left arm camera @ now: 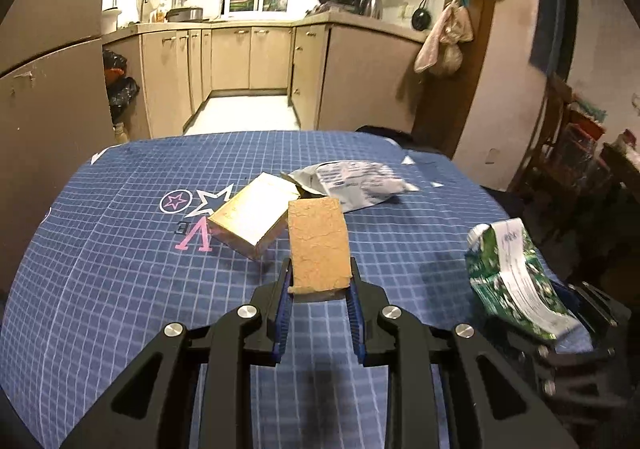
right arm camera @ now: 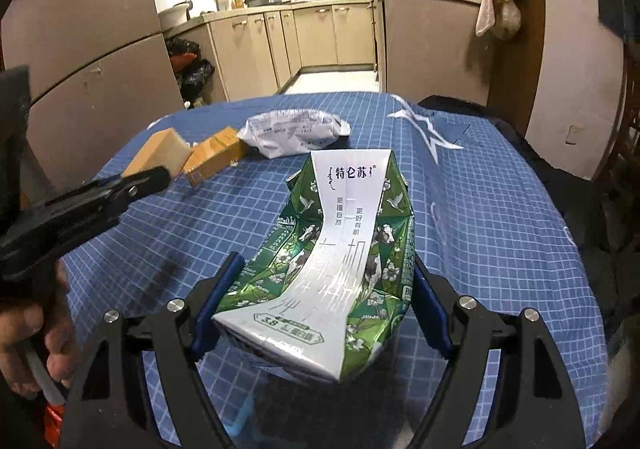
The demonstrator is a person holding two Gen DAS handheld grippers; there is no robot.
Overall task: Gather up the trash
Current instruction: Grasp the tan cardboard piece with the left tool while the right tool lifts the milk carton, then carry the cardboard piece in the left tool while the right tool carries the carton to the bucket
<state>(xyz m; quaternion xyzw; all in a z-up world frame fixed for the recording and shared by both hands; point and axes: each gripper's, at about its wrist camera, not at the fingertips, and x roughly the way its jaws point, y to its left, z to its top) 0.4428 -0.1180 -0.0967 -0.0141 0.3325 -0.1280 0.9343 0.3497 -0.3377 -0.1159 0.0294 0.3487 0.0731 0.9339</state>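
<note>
While the left gripper (left arm camera: pixel 320 281) pinches a tan sponge block (left arm camera: pixel 318 243) above the desk (left arm camera: pixel 120 269), a yellow box (left arm camera: pixel 252 219) lies just ahead-left of it. The right gripper (right arm camera: pixel 324 289) clamps a crushed green milk carton (right arm camera: pixel 332 261); a white wrapper (right arm camera: pixel 294 131) lies farther ahead.

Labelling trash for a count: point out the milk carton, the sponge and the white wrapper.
milk carton (right arm camera: pixel 340 249), right wrist view, its white front stripe.
sponge (left arm camera: pixel 318 245), left wrist view, its top face.
white wrapper (right arm camera: pixel 294 131), right wrist view, its printed middle.

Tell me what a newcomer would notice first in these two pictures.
First, the crushed green milk carton, clamped in the right claw above the blue checked tablecloth. Next, the left claw grips a tan slab. Behind it lie a golden box and a white plastic wrapper.
</note>
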